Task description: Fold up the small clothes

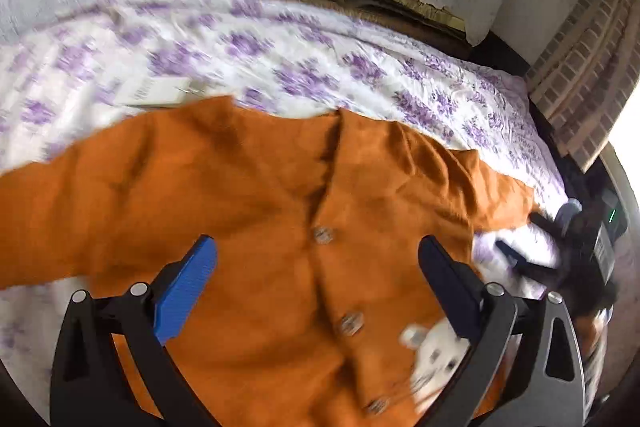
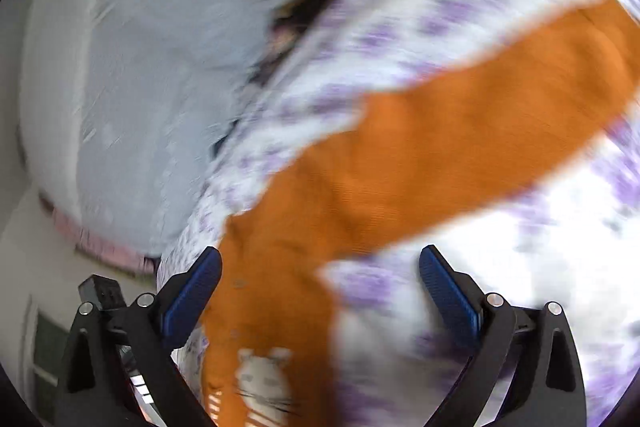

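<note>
On the floral bed (image 1: 360,67) our orange cardigan (image 1: 248,195) lies flat, sleeves running left-right; both hand-held grippers, left (image 1: 318,259) and right (image 2: 320,275), gape empty above it, left nearer its buttons.

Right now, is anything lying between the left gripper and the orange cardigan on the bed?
Nothing visible. The open left gripper hovers directly over the spread orange cardigan, its button row showing between the fingers. A white tag lies on the floral bedspread beyond the cardigan's far edge.
</note>
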